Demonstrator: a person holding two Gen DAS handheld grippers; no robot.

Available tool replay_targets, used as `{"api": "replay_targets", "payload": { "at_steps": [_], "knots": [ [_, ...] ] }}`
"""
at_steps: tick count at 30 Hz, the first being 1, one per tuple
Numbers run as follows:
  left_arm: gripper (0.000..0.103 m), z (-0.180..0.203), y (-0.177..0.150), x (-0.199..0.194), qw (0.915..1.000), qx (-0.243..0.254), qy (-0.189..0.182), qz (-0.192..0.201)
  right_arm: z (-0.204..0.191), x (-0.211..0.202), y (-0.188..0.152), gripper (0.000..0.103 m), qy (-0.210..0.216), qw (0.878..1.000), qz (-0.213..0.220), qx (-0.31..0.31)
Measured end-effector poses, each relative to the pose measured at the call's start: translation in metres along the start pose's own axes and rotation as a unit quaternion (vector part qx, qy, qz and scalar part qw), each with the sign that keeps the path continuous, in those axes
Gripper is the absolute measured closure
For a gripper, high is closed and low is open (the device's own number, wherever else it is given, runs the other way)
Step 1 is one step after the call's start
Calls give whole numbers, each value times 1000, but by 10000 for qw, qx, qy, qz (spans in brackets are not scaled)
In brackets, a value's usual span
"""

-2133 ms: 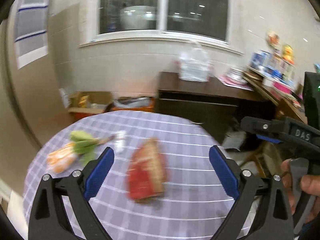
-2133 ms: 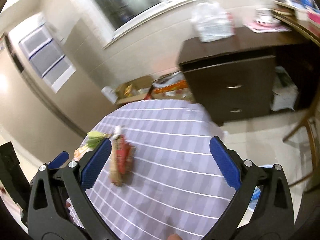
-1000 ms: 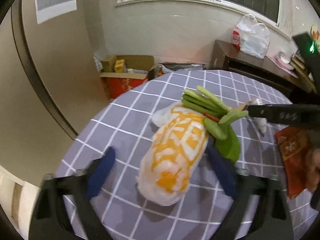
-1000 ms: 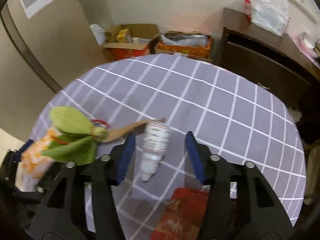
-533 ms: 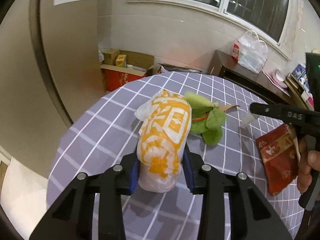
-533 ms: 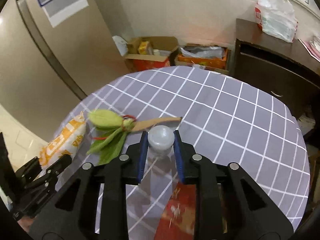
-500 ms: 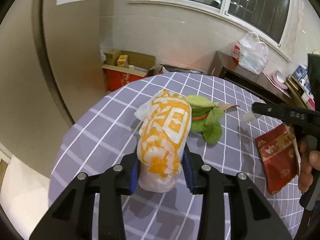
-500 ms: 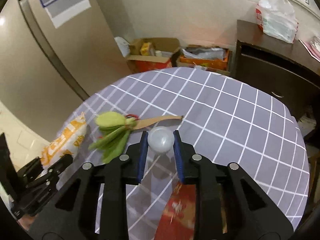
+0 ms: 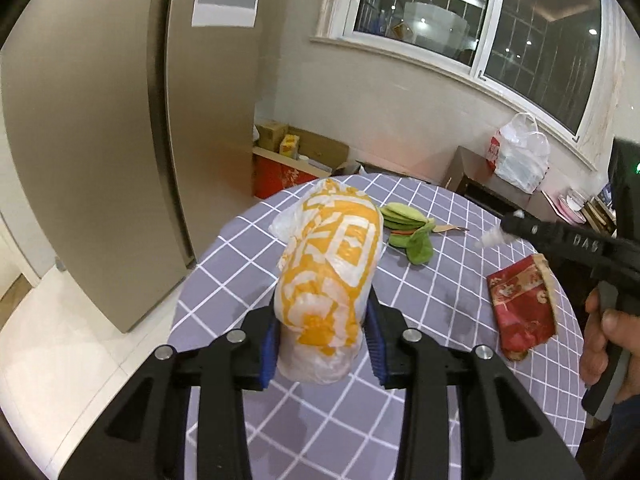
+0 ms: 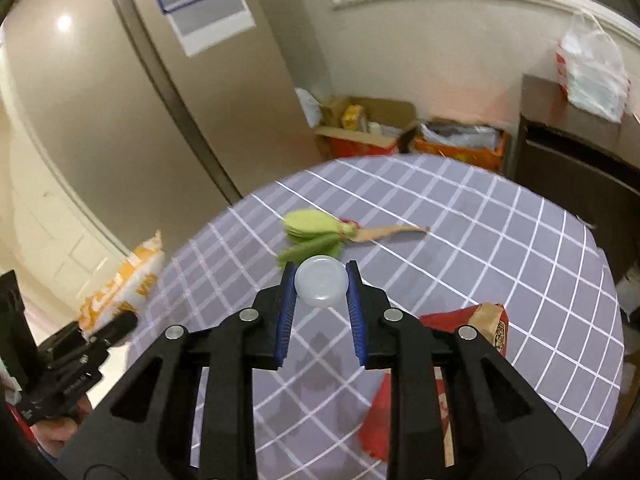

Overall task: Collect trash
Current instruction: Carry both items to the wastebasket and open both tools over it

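Orange-and-white printed plastic bag (image 9: 330, 276), stuffed full, sits clamped between the blue pads of the left claw (image 9: 323, 346), lifted above the near edge of the round table with the grey, white-checked cloth (image 9: 436, 292). The pads press into both sides of the bag's lower end; the rest of it juts forward and upward beyond the fingertips. Both claws' jaws have just been closing, each with its item between them.

Right claw (image 10: 320, 314) grips a small translucent white plastic bottle (image 10: 320, 285) by its body, the round end facing the camera, held above the cloth. In the left view the same bottle shows only as a pale blur at the tip of the black tool, whose handle is held by a person's hand (image 9: 608, 348).

Left on the table:
- a bundle of green leaves tied with a red band on a brown paper strip (image 10: 320, 234), lying flat just beyond the bottle, apart from both claws;
- a flattened red printed paper packet (image 9: 522, 314), lying near the right-hand edge of the cloth, below and beside the right claw, touched by neither.
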State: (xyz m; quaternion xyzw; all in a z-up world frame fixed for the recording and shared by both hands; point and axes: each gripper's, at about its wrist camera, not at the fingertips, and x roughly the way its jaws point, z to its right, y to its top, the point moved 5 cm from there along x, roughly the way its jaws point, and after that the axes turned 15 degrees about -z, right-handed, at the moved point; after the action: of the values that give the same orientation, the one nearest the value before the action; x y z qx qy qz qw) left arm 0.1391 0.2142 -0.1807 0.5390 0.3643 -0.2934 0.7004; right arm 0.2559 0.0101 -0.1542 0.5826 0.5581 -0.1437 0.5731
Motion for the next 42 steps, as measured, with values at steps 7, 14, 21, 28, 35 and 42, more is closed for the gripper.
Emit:
{"api": "replay_targets", "payload": {
  "at_steps": [7,14,21,28,35,42],
  "knots": [
    [68,21,-5,-27,9996,138,61,219,-8,-43,-5,78,327,9987,377,-132],
    [68,55,-6,-48,9987,295,-73,406,17,-91,-14,78,520,9959,737,-36],
    [68,91,-4,-53,9975,500,-247,431,65,-133,-33,78,386,9933,1040,331],
    [68,156,-3,-48,9928,896,-683,400,122,-173,-67,79,463,9846,1336,1029],
    [68,253,-17,-33,9769,1704,-1279,129,177,-216,-117,78,277,9717,1623,1696],
    [68,352,-48,-15,9501,2495,-1858,-231,251,-256,-180,78,-283,9488,1861,2537]
  ]
}}
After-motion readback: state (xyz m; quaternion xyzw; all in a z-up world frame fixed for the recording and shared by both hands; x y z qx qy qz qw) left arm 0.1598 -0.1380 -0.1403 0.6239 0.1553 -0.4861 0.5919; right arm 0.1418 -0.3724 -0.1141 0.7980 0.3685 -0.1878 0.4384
